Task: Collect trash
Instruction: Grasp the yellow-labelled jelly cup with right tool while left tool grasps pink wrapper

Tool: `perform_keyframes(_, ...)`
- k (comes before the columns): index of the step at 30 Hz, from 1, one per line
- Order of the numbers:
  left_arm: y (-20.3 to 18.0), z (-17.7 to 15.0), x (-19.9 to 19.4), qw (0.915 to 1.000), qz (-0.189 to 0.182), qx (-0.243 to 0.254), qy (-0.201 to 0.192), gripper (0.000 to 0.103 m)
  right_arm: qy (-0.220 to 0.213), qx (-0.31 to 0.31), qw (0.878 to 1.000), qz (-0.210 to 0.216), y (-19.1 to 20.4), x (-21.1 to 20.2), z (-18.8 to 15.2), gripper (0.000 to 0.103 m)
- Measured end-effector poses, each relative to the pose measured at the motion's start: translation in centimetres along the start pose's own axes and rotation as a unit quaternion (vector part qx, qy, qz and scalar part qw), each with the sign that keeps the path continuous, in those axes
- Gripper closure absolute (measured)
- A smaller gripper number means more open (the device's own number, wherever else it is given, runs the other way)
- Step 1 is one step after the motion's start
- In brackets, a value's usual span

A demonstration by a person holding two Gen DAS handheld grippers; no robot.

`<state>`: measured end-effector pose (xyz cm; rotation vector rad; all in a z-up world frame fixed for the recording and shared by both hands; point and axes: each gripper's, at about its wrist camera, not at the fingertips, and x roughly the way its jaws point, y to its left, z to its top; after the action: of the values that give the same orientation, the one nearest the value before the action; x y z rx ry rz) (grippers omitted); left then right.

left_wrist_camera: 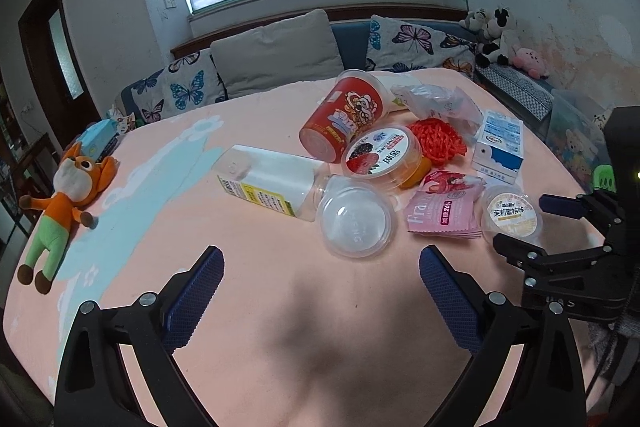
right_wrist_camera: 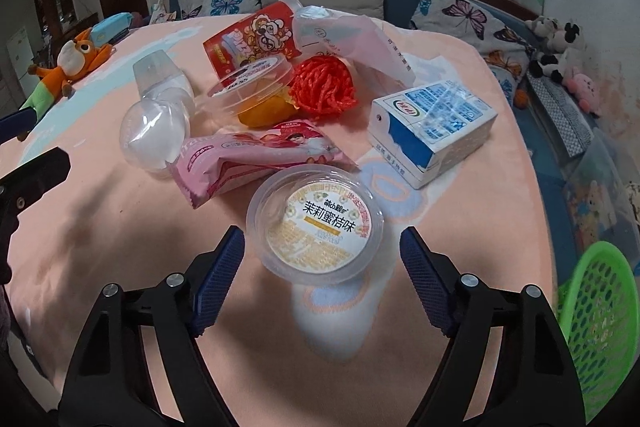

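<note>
The small jelly cup, clear plastic with a yellow-and-white printed lid, sat on the pink cloth at the near edge of the litter, just ahead of your right gripper. You had its jaws spread wide and empty, framing the cup, apparently to close on it. The green basket waited at the right. Your left gripper hung open too, holding nothing, short of the clear lid.
</note>
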<state>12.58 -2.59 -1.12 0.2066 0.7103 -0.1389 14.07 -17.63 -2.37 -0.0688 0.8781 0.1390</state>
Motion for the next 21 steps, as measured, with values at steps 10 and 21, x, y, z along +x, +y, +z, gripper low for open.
perform_keyframes(10,-1.9,0.2,0.8,0.9984,-0.046,0.034,0.000,0.023,0.000,0.006,1.000,0.021,-0.7,-0.1,-0.1,0.035)
perform_keyframes(21,-7.1,0.1,2.0,0.9885,-0.070,0.134,-0.010,0.023,-0.016,0.023,1.000,0.008,-3.2,-4.1,-2.1,0.035)
